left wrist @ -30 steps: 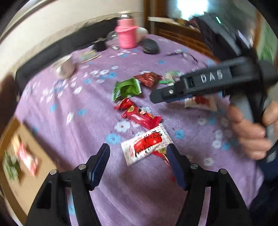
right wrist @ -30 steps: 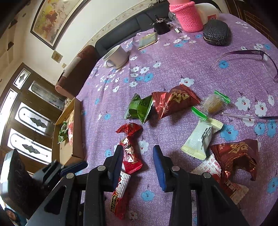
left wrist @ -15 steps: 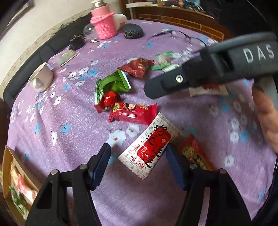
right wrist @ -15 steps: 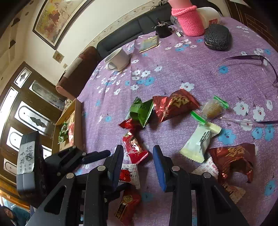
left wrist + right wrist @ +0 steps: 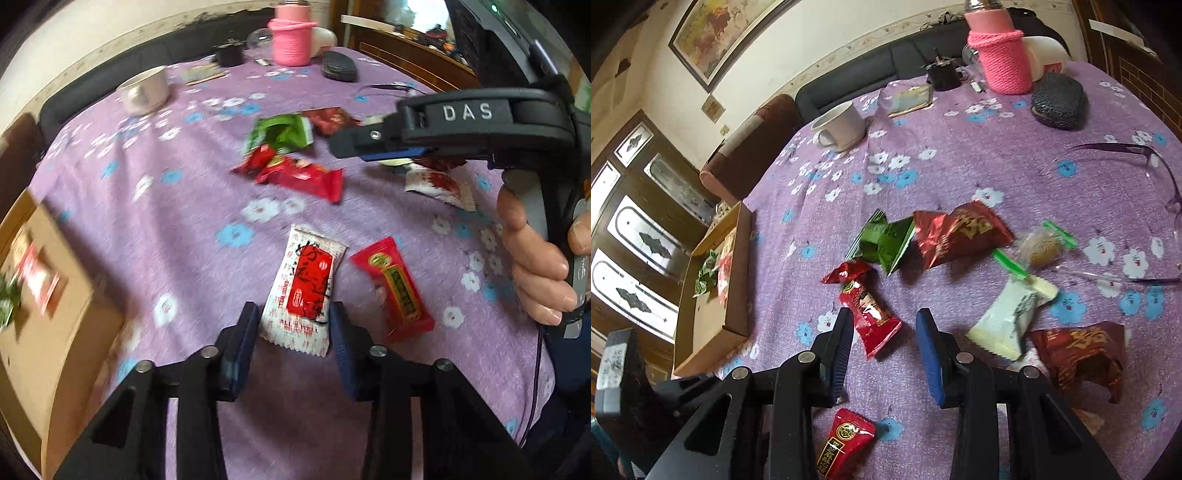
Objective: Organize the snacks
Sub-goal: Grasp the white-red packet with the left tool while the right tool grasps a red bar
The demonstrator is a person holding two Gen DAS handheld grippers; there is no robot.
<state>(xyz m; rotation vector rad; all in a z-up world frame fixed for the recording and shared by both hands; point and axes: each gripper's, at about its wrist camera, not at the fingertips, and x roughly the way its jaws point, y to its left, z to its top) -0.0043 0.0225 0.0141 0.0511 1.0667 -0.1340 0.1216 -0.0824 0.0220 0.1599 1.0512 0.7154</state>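
Left wrist view: white snack packet (image 5: pixel 304 291) flat on purple tablecloth (image 5: pixel 184 221), lower end between left gripper (image 5: pixel 293 325) fingers; jaws closing, pads not yet pressing. Red packet (image 5: pixel 395 288) just beside. Right gripper (image 5: pixel 884 332) part-open above red candy (image 5: pixel 871 314), holding nothing. Cardboard box (image 5: pixel 713 295) at table edge.

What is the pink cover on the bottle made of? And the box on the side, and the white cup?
Pink cover: looks like knitted or crocheted yarn, soft and matte, with ribbed loops showing. Box: seems to be plain brown cardboard, dull, with thin folded walls. White cup: probably glazed ceramic, smooth with a slight shine, though enamel is possible.
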